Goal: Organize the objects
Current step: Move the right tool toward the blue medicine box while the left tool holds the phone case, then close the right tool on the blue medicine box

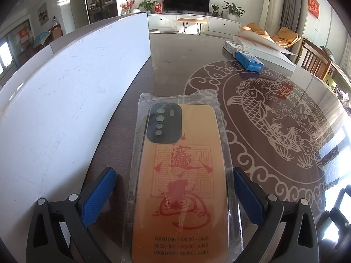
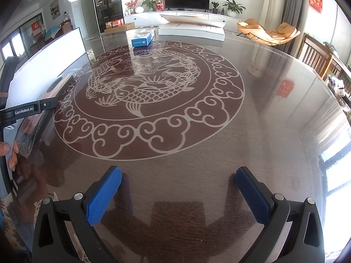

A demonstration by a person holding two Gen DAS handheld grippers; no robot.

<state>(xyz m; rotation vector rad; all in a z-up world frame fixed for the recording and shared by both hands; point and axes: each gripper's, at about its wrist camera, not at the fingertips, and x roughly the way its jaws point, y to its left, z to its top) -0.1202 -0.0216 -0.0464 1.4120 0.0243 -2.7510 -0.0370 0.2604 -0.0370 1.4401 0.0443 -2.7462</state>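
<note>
An orange phone case [image 1: 179,179] with red print and a black camera block, sealed in a clear plastic bag, lies between the blue pads of my left gripper [image 1: 175,188]. The jaws stand wide, and the right pad touches the bag's edge while the left pad is apart from it. From the right wrist view the case [image 2: 43,100] appears at the far left, tilted above the table beside the left gripper's black body. My right gripper [image 2: 178,188] is open and empty, low over the dark glass table [image 2: 197,149].
A long white box [image 1: 65,100] stands just left of the case. A blue carton [image 2: 142,38] and a flat white box [image 2: 190,29] lie at the table's far side. Wooden chairs [image 2: 318,57] stand at the right edge.
</note>
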